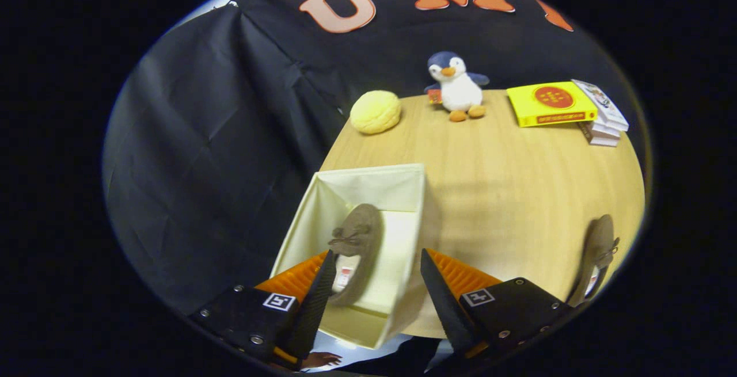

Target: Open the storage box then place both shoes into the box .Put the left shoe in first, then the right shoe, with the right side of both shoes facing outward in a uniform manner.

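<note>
A cream fabric storage box [397, 190] stands open at the near left corner of the wooden table. One brown suede shoe with a bow [358, 244] lies inside it on its side, leaning toward the box's left wall. The other brown shoe [597, 253] lies on the table to the right, near the table's edge. My gripper [377, 273] hovers over the box with its fingers spread wide. The boxed shoe sits just ahead of the left finger [319, 296], and nothing is pressed between the fingers. The right finger [440, 296] hangs over the box's right wall.
At the far side of the table [506, 193] sit a yellow round cushion [375, 111], a plush penguin [456, 88] and a yellow box [550, 103] beside a stack of books [601, 118]. Black cloth hangs to the left. A hand [319, 358] shows below the gripper.
</note>
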### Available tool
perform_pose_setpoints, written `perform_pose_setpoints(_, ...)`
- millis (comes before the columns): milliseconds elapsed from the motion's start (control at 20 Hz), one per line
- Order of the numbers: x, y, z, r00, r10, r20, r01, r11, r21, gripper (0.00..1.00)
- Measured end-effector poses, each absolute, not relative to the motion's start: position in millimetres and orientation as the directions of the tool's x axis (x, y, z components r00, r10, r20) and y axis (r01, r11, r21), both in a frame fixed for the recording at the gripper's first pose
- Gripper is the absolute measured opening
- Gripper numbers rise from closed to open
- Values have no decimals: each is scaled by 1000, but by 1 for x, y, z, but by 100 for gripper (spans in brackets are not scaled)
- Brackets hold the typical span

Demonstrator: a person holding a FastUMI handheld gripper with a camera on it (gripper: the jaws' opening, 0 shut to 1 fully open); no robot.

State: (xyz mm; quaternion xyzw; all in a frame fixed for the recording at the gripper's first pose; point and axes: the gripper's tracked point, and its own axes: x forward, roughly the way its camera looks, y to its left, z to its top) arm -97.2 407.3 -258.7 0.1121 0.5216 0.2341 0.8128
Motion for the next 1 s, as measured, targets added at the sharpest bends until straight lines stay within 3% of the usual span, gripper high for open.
perform_pose_setpoints(450, -118, 168, -323, 439, 143, -887, -89, 989, 115, 96)
perform_pose_setpoints(650, -131, 105, -351, 413, 97, -906, -33, 995, 91, 93)
perform_pose_setpoints(1000, -135, 41, -401, 384, 40, -922, -63, 998, 18, 82)
